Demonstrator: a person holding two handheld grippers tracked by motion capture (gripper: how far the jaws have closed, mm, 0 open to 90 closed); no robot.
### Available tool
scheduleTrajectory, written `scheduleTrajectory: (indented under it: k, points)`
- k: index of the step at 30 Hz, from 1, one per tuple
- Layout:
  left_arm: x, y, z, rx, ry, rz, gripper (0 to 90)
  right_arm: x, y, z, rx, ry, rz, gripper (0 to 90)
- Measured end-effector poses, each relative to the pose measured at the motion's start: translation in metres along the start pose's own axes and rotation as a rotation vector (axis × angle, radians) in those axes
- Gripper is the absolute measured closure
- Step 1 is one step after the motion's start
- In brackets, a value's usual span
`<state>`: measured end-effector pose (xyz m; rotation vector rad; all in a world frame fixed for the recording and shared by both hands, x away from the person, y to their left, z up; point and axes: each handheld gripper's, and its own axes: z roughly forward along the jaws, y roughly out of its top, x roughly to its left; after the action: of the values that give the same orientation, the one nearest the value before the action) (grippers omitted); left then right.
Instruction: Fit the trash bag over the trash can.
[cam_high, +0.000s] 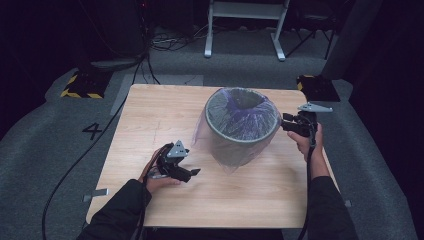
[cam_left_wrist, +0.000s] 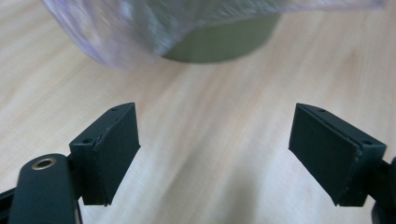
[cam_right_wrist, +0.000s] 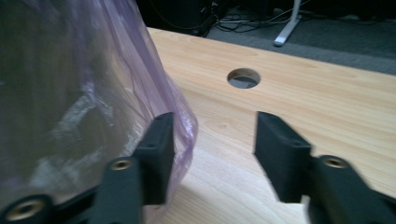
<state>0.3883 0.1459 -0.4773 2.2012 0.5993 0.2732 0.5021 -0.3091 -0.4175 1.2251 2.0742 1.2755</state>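
A grey round bin (cam_high: 235, 145) stands on the wooden table (cam_high: 150, 115), lined with a thin purple plastic bag (cam_high: 240, 107) whose edge hangs over the rim and down the outside. My left gripper (cam_high: 192, 174) lies low on the table at the bin's front left, open, with bare wood between its jaws (cam_left_wrist: 215, 149). The bin's base (cam_left_wrist: 224, 39) and a drooping fold of the bag (cam_left_wrist: 130, 32) lie ahead of it. My right gripper (cam_high: 284, 122) is at the bin's right side near the rim, open and holding nothing (cam_right_wrist: 212, 140). The bag (cam_right_wrist: 93, 93) bulges beside its left jaw.
A round cable hole (cam_right_wrist: 244, 78) pierces the table beyond the right gripper. Cables trail from both grippers off the near edge. Yellow-and-black striped blocks (cam_high: 82, 85) and white table legs (cam_high: 277, 35) stand on the grey floor behind the table.
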Motion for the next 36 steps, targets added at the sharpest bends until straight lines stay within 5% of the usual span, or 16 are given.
scheduleTrajectory:
  k: [3,8,10,19,28,36]
  points:
    - [-0.005,-0.008,-0.001,0.036,-0.006,-0.005,15.7,0.001,0.006,-0.015,-0.011,0.024,-0.008,33.3]
    - [-0.012,-0.023,0.0,0.101,-0.007,0.009,16.5,0.011,0.02,-0.043,-0.046,0.059,-0.066,29.6]
    - [-0.014,-0.026,-0.001,0.107,-0.016,0.015,24.9,0.017,0.025,-0.054,-0.052,0.079,-0.1,30.6]
    - [-0.02,-0.036,-0.007,0.094,-0.006,-0.013,18.0,0.048,0.051,-0.082,-0.101,0.103,-0.176,27.2]
    - [-0.023,-0.044,-0.012,0.085,0.013,-0.021,15.6,0.091,0.078,-0.073,-0.1,0.157,-0.257,25.7]
    - [-0.023,-0.045,-0.013,0.084,0.021,-0.029,15.1,0.107,0.091,-0.052,-0.048,0.125,-0.26,24.5]
